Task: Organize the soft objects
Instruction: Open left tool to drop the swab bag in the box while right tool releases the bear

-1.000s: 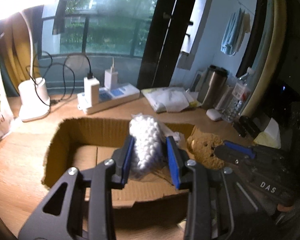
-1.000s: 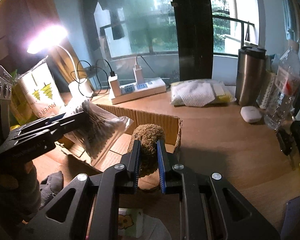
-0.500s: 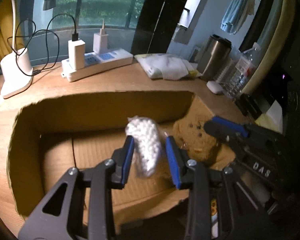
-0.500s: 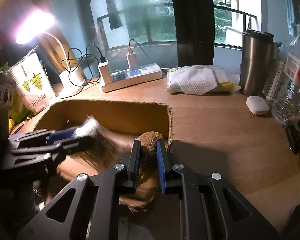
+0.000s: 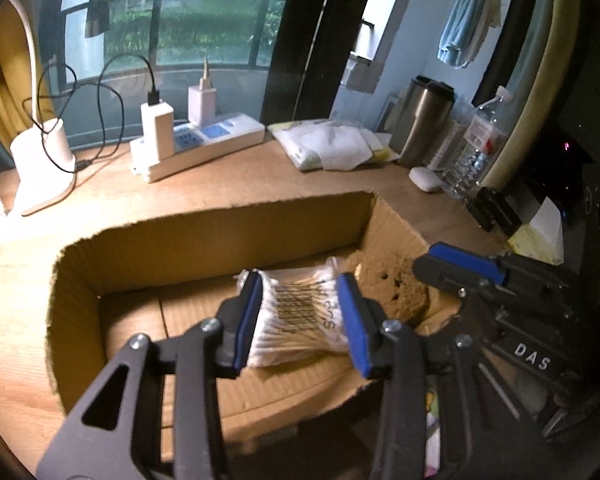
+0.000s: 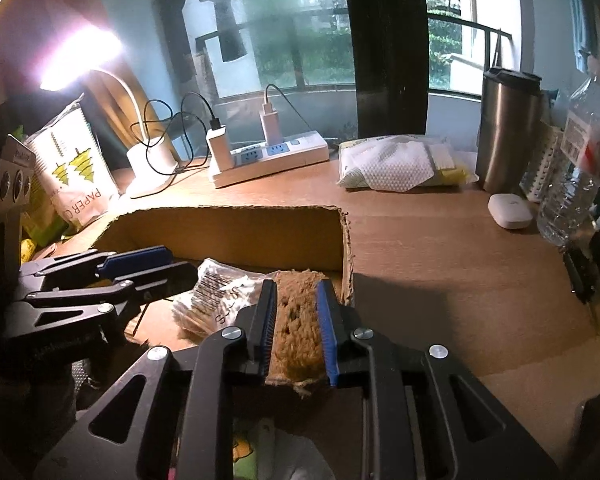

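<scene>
Left wrist view: the left hand-held gripper (image 5: 302,316), at lower centre of the frame, stands released, its blue-padded fingers (image 5: 249,318) spread on either side of a clear plastic packet of cotton swabs (image 5: 296,312). The packet lies on the floor of an open brown cardboard box (image 5: 220,232) at centre frame. To the right of the packet, in the box's right corner, sits a tan fuzzy plush toy (image 5: 388,284), with the right hand-held gripper (image 5: 432,272) entering from the right edge.

Right wrist view: the right hand-held gripper (image 6: 296,324), at lower centre, has its blue pads on either side of the plush toy (image 6: 296,332); whether they press it cannot be told. The swab packet (image 6: 216,300) lies just left of the toy; the left hand-held gripper (image 6: 152,270) reaches in from the left edge.

Behind the box, on the wooden desk (image 6: 440,264), a white power strip (image 6: 272,158) occupies upper centre and a steel tumbler (image 6: 508,128) the upper right.
</scene>
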